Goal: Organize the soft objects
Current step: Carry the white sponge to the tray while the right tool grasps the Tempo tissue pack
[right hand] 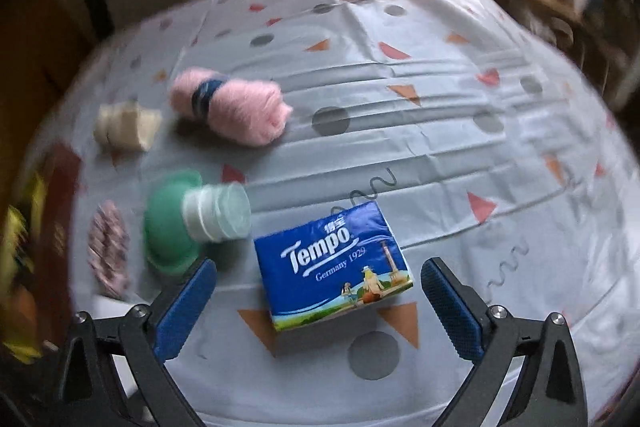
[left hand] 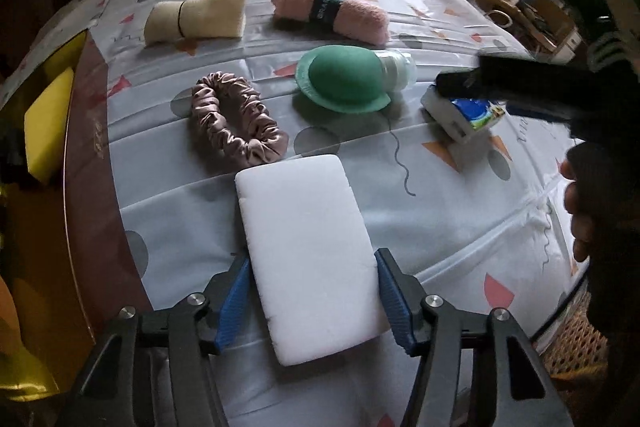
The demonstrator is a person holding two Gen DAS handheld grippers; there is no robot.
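Observation:
A white sponge block (left hand: 308, 227) lies lengthwise on the patterned bed sheet (left hand: 460, 211). My left gripper (left hand: 312, 259) is shut on it, with a blue pad touching each long side. In the right wrist view a blue Tempo tissue pack (right hand: 332, 267) rests on the sheet between the fingers of my right gripper (right hand: 320, 267). That gripper stands wide open, with a gap on both sides of the pack. The left wrist view shows the same pack (left hand: 476, 115) under the right gripper's dark, blurred body (left hand: 520, 87).
Past the sponge lie a pink satin scrunchie (left hand: 236, 123), a green dome-shaped piece with a clear cap (left hand: 344, 79), a pink rolled towel (left hand: 332, 13) and a beige rolled cloth (left hand: 192, 19). A brown box (left hand: 92, 147) at the left holds a yellow sponge (left hand: 48, 123). A hand (left hand: 580, 211) shows at the right.

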